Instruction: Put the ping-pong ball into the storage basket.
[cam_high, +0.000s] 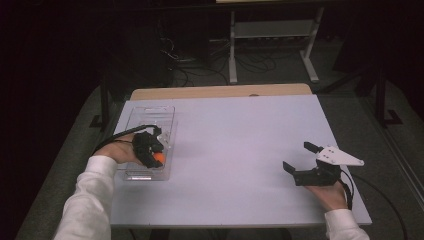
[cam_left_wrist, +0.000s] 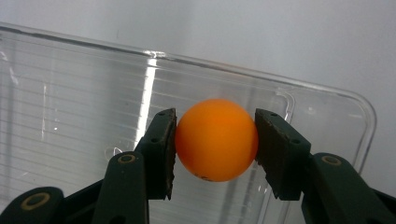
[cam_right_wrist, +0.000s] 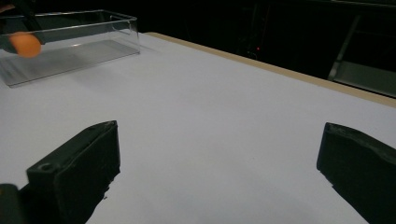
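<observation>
Orange ball (cam_left_wrist: 216, 140) is sitting clamped between both pads of the left gripper (cam_high: 151, 151), jaws closed on its sides at 9 and 3 o'clock in the left gripper view. It's hanging over the clear plastic tray (cam_left_wrist: 70, 116), near the tray's near end; can't tell whether it's touching the tray floor or floating just above it. In the high view the tray (cam_high: 150, 114) is lying toward 9 o'clock of the table (cam_high: 235, 130), long axis running toward 12.

Progress, my read: the grasp is done and looking solid, with the ball centred on the pads. Whether it's going in or coming out of the tray isn't decidable from here. If it's a drop-off, what's left is the release and pulling clear; if a pick, the lift and carry are still ahead. No other balls are showing in the tray.

Right gripper (cam_high: 312, 163) is idling at roughly 4 o'clock on the table, jaws spread wide, gripping nothing, well apart from the tray. The right gripper view is looking across bare tabletop to the tray (cam_right_wrist: 93, 32) and ball (cam_right_wrist: 25, 44) at about 10 o'clock.

Markings: a faint dark smudge near the ball's underside could be print, unreadable. No brand or label readable on tray or grippers.
</observation>
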